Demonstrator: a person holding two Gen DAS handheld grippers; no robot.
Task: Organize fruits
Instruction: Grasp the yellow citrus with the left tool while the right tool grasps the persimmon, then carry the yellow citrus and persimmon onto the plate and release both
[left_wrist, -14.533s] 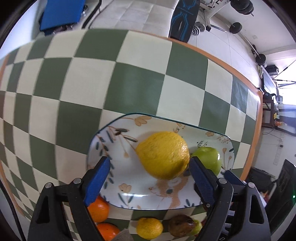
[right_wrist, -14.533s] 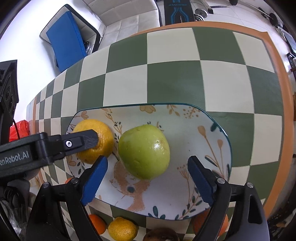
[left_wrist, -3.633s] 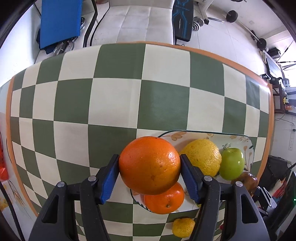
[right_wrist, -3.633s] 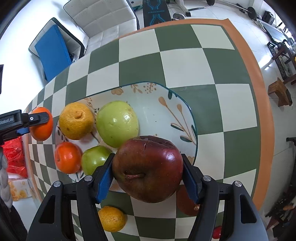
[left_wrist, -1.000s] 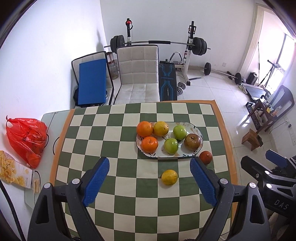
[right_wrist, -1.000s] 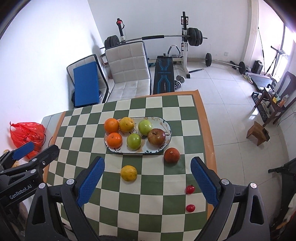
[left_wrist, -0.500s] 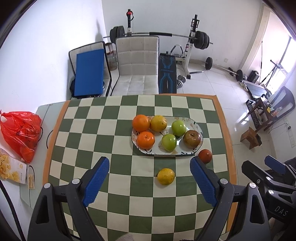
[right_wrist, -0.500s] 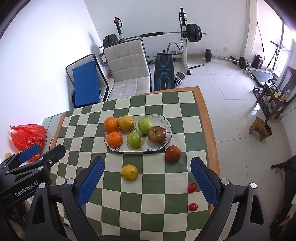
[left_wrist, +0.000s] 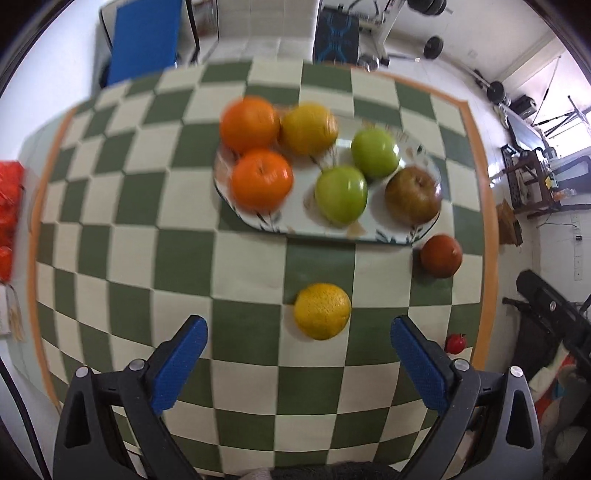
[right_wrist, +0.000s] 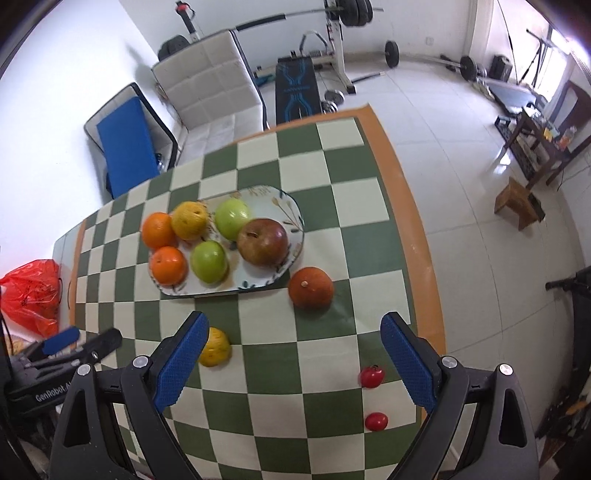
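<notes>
**Loose fruit, risk entry**

Left gripper (left_wrist: 298, 352): jaws just widened, empty, above yellow citrus (left_wrist: 322, 311). Right gripper (right_wrist: 291, 352): spread, empty, near reddish-orange fruit (right_wrist: 311, 288). Plate (right_wrist: 284, 206) crowded; an added fruit could roll off or nudge the apples.

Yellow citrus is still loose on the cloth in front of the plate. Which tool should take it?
Left. The left tool is open and empty with the yellow citrus just ahead between its fingers. In the right wrist view it sits off behind the right tool's left finger.
</notes>
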